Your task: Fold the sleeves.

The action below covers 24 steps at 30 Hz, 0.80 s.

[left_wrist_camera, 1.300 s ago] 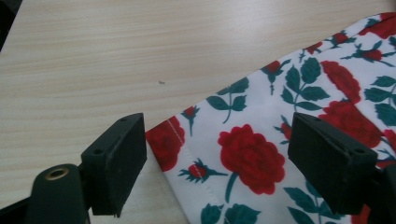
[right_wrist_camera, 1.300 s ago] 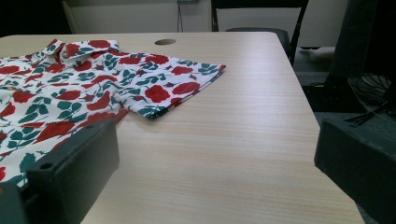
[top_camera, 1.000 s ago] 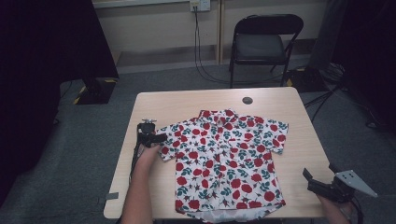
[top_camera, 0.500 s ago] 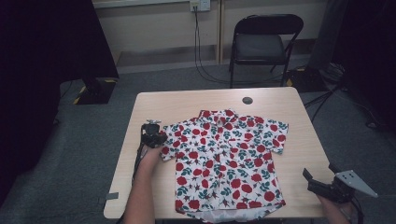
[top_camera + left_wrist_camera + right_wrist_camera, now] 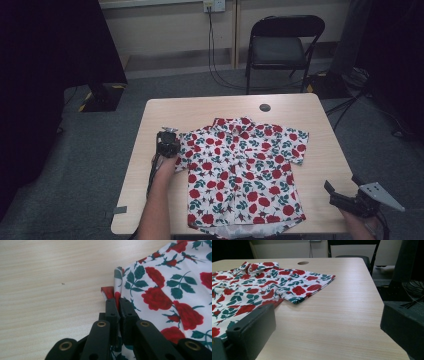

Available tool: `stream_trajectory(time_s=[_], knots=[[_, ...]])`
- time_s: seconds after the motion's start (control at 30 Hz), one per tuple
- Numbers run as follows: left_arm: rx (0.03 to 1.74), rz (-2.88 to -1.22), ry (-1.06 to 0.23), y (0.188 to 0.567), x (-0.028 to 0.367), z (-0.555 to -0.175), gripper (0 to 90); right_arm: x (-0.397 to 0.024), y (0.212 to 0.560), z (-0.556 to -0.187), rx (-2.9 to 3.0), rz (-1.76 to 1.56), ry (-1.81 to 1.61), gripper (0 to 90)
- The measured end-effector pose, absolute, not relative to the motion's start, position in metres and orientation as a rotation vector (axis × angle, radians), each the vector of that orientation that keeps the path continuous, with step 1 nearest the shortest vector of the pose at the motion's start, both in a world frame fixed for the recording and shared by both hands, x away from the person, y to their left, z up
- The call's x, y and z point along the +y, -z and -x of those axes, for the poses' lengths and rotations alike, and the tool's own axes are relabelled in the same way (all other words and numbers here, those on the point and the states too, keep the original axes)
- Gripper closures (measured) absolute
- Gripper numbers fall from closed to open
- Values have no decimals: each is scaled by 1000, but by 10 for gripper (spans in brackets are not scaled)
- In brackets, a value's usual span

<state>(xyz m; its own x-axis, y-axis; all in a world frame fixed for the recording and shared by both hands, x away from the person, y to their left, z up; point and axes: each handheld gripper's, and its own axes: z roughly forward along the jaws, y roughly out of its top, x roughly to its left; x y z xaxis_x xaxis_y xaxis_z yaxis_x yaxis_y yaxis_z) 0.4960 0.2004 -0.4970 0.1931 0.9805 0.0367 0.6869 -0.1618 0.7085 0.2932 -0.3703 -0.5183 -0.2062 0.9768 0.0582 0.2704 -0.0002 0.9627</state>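
A white short-sleeved shirt [image 5: 240, 167] printed with red roses and green leaves lies flat on the wooden table [image 5: 210, 107], collar toward the far edge. My left gripper [image 5: 168, 143] is at the shirt's left sleeve; in the left gripper view its jaws are shut on the sleeve's hem [image 5: 113, 293], a small fold of red cloth pinched between them. My right gripper [image 5: 345, 197] hovers at the table's near right corner, jaws wide apart and holding nothing. From the right gripper view the shirt's other sleeve [image 5: 312, 288] lies flat ahead to the left.
A round cable hole [image 5: 265, 107] sits near the table's far edge. A black folding chair [image 5: 282, 47] stands behind the table, with cables on the floor [image 5: 225, 75]. Bare tabletop [image 5: 347, 312] stretches right of the shirt.
My left gripper slid right and slightly nearer onto the left sleeve's edge and now pinches it. The right gripper has stayed put.
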Motion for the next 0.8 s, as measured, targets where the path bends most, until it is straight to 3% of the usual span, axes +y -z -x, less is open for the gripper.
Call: stream_trajectory(time_s=[0.8], knots=[[1479,-1940,-761,452,166,-483,869,-371,518,-294,1569,-1329,-1261,0]])
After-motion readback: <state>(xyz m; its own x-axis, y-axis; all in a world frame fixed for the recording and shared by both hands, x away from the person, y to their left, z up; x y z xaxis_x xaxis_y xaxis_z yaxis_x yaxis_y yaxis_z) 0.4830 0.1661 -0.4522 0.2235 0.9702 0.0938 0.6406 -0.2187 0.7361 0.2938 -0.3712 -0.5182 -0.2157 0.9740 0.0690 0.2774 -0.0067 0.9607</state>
